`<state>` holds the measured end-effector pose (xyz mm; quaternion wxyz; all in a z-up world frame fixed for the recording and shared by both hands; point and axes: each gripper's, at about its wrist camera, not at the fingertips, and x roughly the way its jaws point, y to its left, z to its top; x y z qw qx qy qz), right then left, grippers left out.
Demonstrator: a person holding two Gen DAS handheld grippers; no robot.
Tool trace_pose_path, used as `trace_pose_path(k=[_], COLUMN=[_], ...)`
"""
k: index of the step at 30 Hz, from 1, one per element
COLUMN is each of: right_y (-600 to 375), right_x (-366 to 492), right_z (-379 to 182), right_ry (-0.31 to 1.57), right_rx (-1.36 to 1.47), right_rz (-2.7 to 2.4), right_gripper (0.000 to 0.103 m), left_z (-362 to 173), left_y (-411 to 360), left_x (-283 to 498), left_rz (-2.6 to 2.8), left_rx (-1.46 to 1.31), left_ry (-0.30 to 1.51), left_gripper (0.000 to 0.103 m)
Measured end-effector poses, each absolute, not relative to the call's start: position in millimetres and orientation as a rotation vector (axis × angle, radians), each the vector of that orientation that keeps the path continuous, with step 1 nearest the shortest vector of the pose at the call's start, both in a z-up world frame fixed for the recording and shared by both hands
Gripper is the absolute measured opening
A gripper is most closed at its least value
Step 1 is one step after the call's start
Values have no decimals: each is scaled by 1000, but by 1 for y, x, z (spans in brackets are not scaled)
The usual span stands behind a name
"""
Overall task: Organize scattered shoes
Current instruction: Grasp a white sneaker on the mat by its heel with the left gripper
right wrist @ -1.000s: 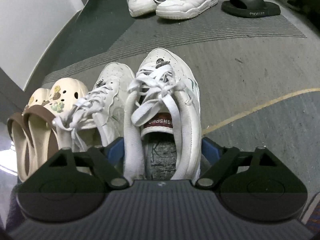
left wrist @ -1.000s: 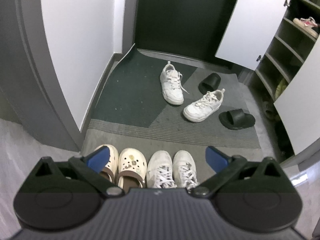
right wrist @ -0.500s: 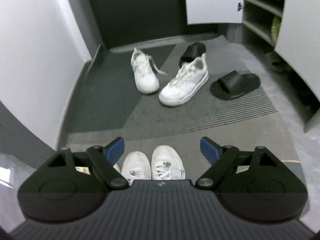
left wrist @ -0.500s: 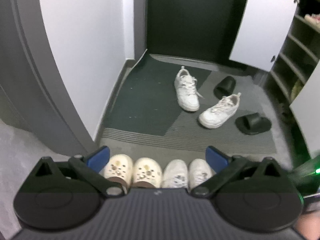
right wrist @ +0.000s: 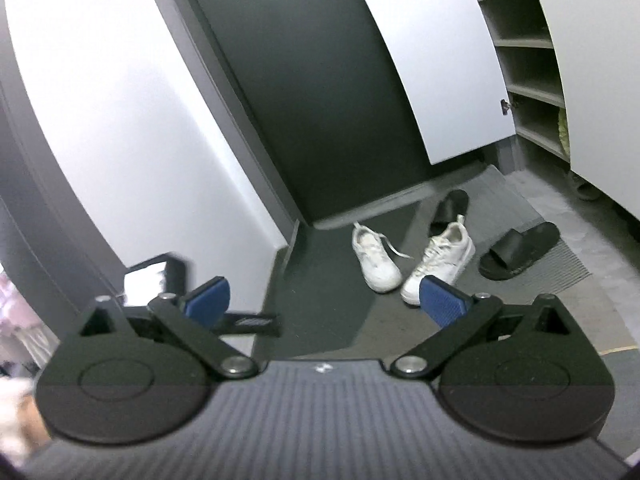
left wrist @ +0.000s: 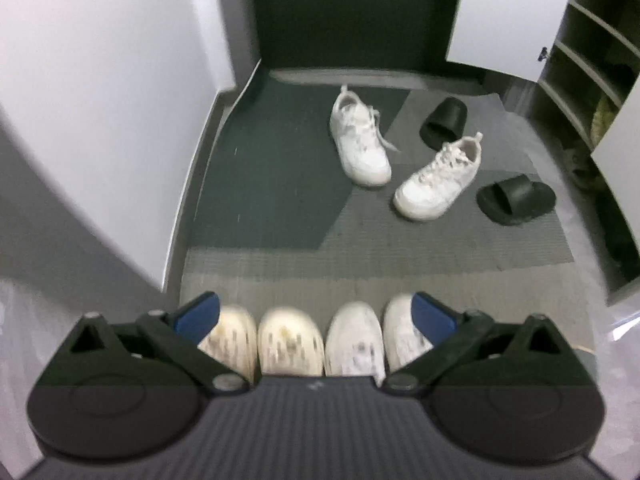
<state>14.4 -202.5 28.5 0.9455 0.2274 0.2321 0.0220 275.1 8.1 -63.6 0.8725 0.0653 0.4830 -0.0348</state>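
Note:
In the left wrist view a neat row stands at the near mat edge: a pair of cream clogs (left wrist: 260, 344) and a pair of white sneakers (left wrist: 376, 340). Farther back lie two scattered white sneakers (left wrist: 360, 140) (left wrist: 440, 178) and two black slides (left wrist: 516, 198) (left wrist: 444, 122). My left gripper (left wrist: 316, 312) is open and empty above the row. My right gripper (right wrist: 326, 300) is open and empty, held high; its view shows the scattered sneakers (right wrist: 376, 260) (right wrist: 440, 260) and slides (right wrist: 520, 250) (right wrist: 450, 208) ahead.
A white wall (left wrist: 100, 100) bounds the left, a dark door (left wrist: 352, 12) the back. An open shoe cabinet with shelves (left wrist: 592, 60) and a white door (right wrist: 432, 60) stands on the right. A dark green and grey mat (left wrist: 280, 184) covers the floor.
My right gripper let go of the white sneaker in the row, opened and rose well away from it. My left gripper pulled back and up a little.

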Motion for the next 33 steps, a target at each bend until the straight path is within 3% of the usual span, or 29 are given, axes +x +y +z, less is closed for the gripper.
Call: trace_pose_path(k=[5, 9, 20, 26, 33], right_y=[-227, -244, -272, -270, -246], right_x=[20, 36, 145, 202, 228], right_z=[10, -4, -111, -143, -180], right_ry=[484, 512, 928, 954, 1101], right_rx=[607, 747, 885, 962, 1013], right_rz=[11, -13, -176, -216, -183], right_gripper=[103, 103, 103, 103, 103], left_z=[-120, -196, -338, -377, -435], left_y=[-38, -71, -99, -106, -139], left_x=[343, 432, 623, 676, 718], left_rz=[-94, -59, 8, -10, -57], left_rx=[195, 197, 93, 26, 207], left_ry=[973, 1030, 1041, 1016, 1055], left_gripper=[103, 103, 103, 103, 103])
